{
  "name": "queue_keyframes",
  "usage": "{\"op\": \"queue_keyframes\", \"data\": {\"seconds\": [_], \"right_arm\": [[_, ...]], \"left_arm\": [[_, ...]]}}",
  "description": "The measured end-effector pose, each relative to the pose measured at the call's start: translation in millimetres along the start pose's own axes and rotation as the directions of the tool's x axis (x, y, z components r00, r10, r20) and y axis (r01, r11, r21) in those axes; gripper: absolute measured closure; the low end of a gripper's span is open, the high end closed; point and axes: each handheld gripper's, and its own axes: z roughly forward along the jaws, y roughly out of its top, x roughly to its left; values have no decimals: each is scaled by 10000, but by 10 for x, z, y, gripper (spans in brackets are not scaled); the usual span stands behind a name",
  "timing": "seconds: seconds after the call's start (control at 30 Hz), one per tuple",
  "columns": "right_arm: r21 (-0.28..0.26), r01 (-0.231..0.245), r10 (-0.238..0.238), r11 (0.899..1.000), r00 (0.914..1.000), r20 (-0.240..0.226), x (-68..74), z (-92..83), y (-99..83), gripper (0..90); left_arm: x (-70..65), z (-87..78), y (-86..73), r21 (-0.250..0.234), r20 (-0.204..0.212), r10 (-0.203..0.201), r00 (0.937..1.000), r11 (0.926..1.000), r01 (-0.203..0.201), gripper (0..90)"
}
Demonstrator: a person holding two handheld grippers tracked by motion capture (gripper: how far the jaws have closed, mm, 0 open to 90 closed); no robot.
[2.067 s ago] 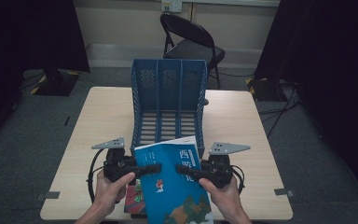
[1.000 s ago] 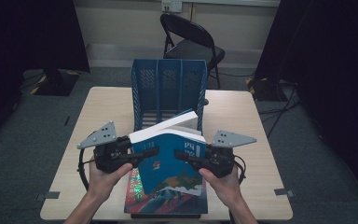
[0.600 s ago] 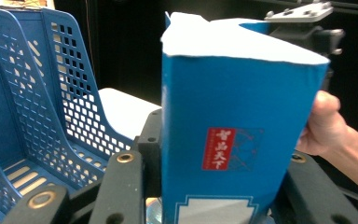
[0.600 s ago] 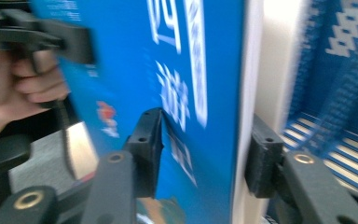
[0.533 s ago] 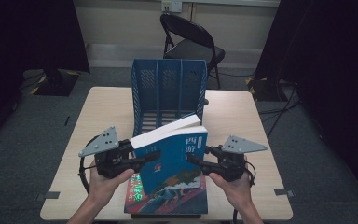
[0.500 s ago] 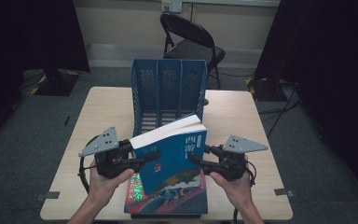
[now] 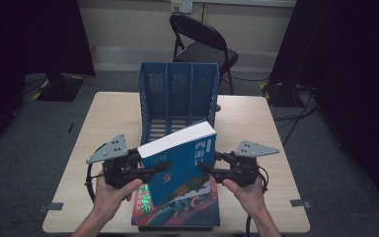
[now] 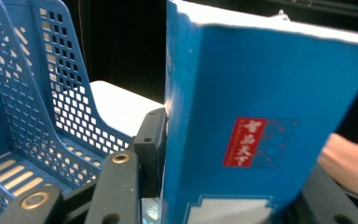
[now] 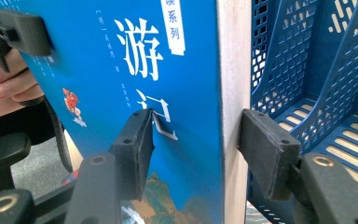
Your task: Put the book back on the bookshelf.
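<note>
Before the blue rack point(image 7: 178, 101), the left gripper point(image 7: 150, 166) pinches a now-upright book point(image 7: 185, 160). Right gripper point(image 7: 211, 165) has just been opening, jaws off the book's edge; regrip seems next.

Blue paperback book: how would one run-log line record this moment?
blue paperback book: upright, tilted | left gripper: clamps book | right gripper: open, just widened | blue plastic file rack: behind

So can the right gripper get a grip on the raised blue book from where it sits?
Probably yes. The right gripper has just been opening, and its jaws already straddle the blue book at its page edge, pads slightly apart from it. Nothing lies between; the left gripper holds the book's far side.
</note>
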Motion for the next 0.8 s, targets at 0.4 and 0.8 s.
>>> {"op": "queue_keyframes", "data": {"seconds": [0.4, 0.8], "right_arm": [[51, 102, -102, 9999, 9999, -112, 11, -37, -3, 454], [148, 90, -90, 9999, 10000, -19, 7, -15, 13, 441]], "left_arm": [[-54, 201, -142, 304, -328, 581, 9978, 9979, -571, 562], [-58, 226, -137, 219, -597, 342, 9976, 9992, -329, 590]]}}
